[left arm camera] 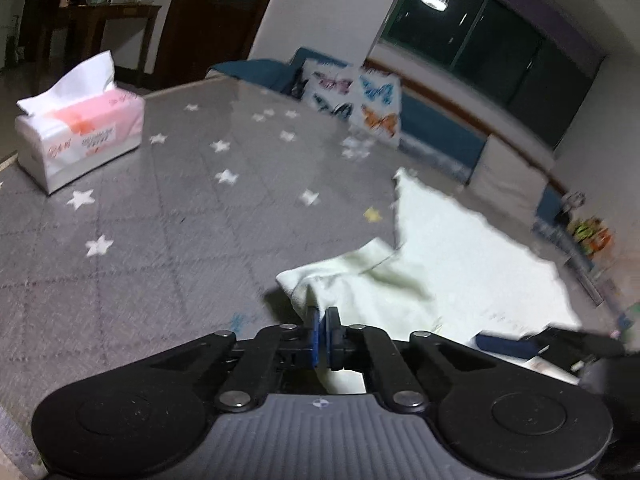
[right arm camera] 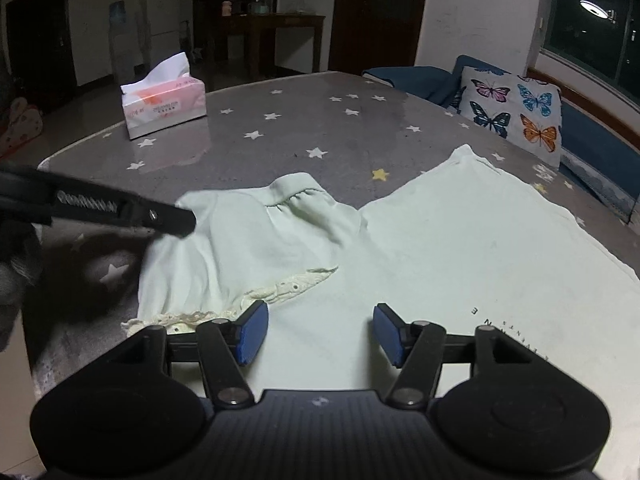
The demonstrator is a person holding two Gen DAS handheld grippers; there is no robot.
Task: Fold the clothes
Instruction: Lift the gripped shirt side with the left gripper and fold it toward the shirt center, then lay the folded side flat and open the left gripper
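Sleeve fold on a pale green top, mid-step

My left gripper (left arm camera: 323, 322) has its blue pads pressed together on the sleeve (right arm camera: 248, 232) of the pale green garment (right arm camera: 460, 248), which lies spread on the grey star-print table (right arm camera: 280, 136), at its near right part; I judge the pinch sits at the sleeve's outer edge so the flap can be carried over the body. My right gripper (right arm camera: 320, 334) hovers low over the garment's near middle with its fingers wide apart and nothing between them, probably kept ready to pin the cloth at the lace trim (right arm camera: 280, 288). The tissue box (right arm camera: 164, 104) stands far left, well apart
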